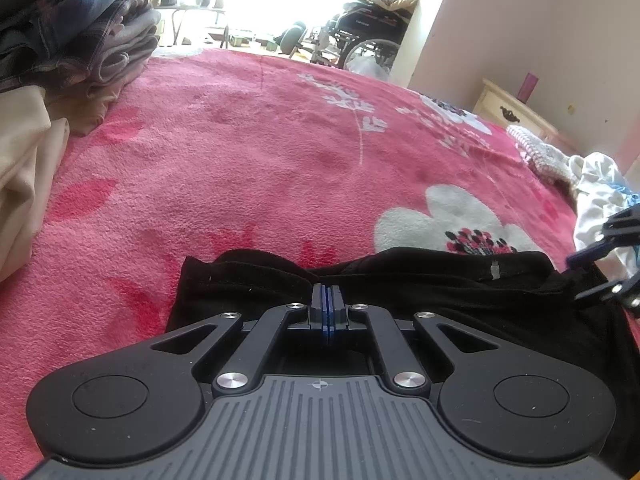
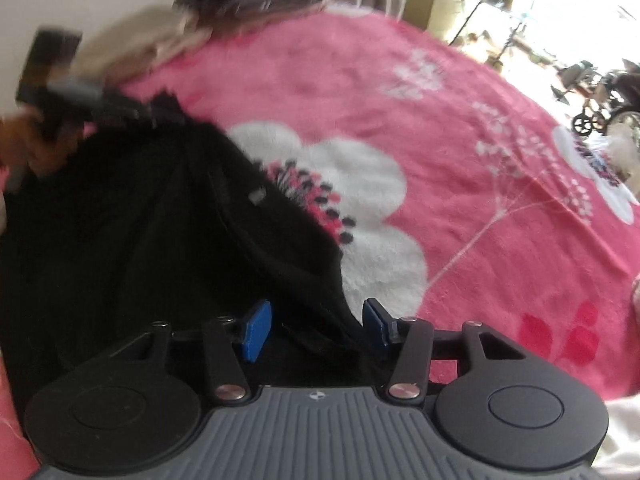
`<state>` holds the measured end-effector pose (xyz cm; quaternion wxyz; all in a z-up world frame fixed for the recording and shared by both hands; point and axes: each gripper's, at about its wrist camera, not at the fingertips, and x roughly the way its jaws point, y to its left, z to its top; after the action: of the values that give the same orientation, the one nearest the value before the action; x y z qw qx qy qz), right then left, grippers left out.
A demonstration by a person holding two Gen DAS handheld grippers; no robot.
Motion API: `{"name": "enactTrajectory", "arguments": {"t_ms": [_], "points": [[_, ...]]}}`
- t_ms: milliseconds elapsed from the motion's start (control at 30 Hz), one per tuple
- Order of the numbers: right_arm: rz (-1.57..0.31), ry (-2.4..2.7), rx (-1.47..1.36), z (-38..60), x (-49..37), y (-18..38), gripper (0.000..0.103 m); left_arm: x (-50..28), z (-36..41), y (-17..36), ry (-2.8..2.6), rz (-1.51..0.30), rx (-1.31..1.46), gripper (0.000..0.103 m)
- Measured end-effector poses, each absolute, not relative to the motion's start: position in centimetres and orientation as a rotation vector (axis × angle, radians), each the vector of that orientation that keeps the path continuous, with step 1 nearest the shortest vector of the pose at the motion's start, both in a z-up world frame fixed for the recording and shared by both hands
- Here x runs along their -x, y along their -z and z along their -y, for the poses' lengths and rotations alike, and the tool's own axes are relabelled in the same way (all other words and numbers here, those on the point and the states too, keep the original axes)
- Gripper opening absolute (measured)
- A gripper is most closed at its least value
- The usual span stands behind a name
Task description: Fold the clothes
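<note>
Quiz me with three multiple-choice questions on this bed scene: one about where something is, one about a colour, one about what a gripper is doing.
1. Where does the folded stack of clothes lie, seen from the left wrist?
A. far left
B. far right
C. centre

2. What colour is the garment being handled?
A. white
B. black
C. plaid

3. How does the right gripper stand?
A. clamped on cloth
B. open over the garment's edge
C. out of sight

Answers: 1 A, it sits at the blanket's upper left. 2 B, plainly black. 3 B, its blue pads stand apart.

Pink floral blanket (image 1: 240,152) across the bed; wheelchair (image 1: 368,28) near the bright window; cream nightstand (image 1: 516,108) against the wall, purple cup (image 1: 529,86) on top.
</note>
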<state>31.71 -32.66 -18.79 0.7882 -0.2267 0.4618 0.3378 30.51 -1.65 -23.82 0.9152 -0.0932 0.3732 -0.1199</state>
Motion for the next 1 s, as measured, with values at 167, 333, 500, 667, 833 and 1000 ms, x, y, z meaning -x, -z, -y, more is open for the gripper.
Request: {"name": "enactTrajectory", "arguments": {"t_ms": [167,333,500,667,833,1000], "points": [[-1.034,-0.749,0.507,32.4,-32.0,19.9,0.051,-30.5,1.5,23.8,0.252,-0.767,0.195,0.005],[-0.991,-0.71,0.493,33.2,-31.4,19.2,0.005,-30.5,1.5,23.9,0.254,-0.762,0.201,0.005],[-0.936,-0.651,0.483,34.2,-30.8,18.3,0.0,-30.4,1.5,24.0,0.254,-0.759,0.202,0.005],[-0.88,-0.597,0.46,35.0,-30.5,17.2,0.0,-30.4,1.5,24.0,0.253,-0.76,0.203,0.005],[-0.934,-0.453,0.333,37.5,-33.0,16.1,0.014,-30.5,1.5,24.0,0.254,-0.76,0.207,0.005],[-0.99,-0.3,-0.083,43.9,-34.9,15.4,0.044,-30.5,1.4,24.0,0.257,-0.759,0.215,0.005]]}}
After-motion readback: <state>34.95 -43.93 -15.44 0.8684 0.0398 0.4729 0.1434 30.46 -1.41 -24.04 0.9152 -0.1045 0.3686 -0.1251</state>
